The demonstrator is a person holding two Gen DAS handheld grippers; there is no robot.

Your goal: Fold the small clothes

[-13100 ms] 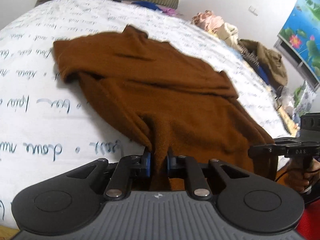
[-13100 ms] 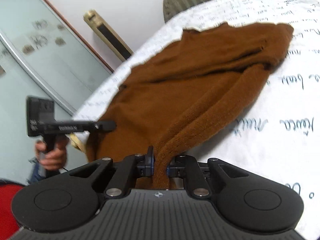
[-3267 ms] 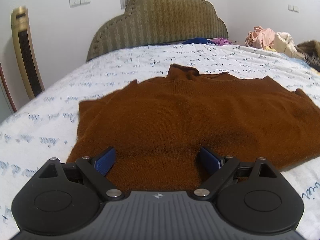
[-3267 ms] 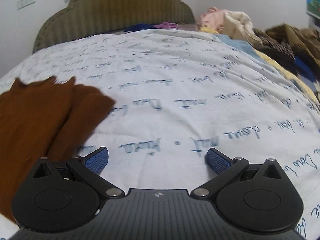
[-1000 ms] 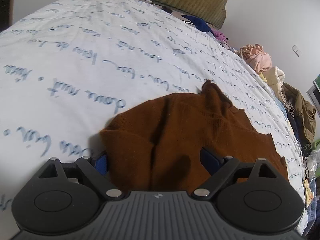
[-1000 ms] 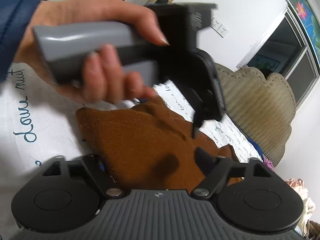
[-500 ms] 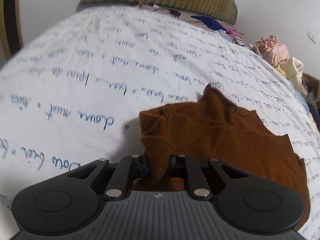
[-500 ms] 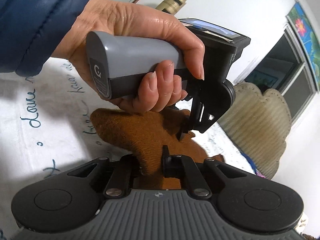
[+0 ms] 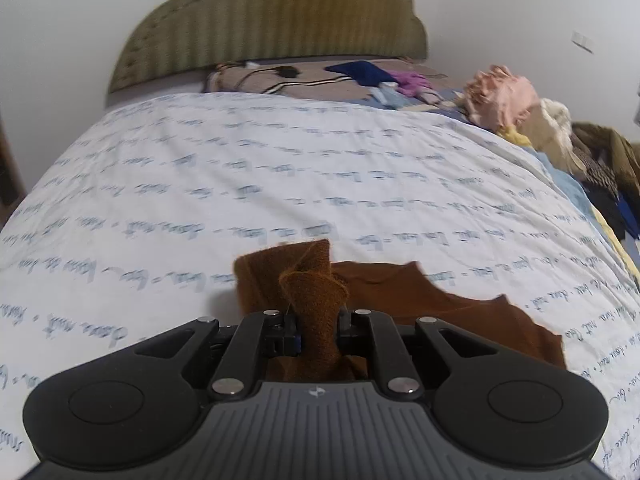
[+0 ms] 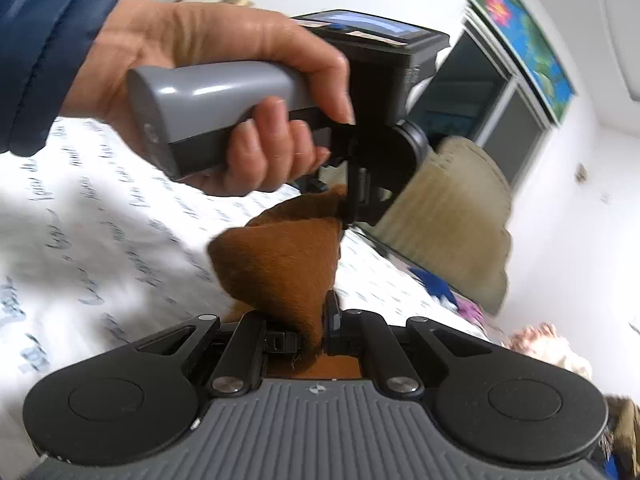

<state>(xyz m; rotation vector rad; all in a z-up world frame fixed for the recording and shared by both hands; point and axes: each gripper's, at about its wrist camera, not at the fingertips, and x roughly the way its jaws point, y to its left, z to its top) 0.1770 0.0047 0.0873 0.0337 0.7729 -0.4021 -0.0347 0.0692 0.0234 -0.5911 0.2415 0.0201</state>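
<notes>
The brown sweater (image 9: 316, 300) was fuzzy knitted cloth, soft and dull. The bed sheet (image 9: 280, 184) under it was thin smooth cloth, white with blue writing printed on it. Behind the sheet, the headboard (image 9: 272, 24) was padded cloth with ribs. The left tool (image 9: 318, 330) was black plastic, dull, with a ridged grey top and small shiny metal screws. Its handle (image 10: 216, 92), held in a hand (image 10: 208, 80), was smooth grey plastic with a slight shine.

I see rows of blue cursive handwriting printed across the white bedsheet (image 9: 280, 168), but motion blur leaves no word I can read. No other label or number is legible.
</notes>
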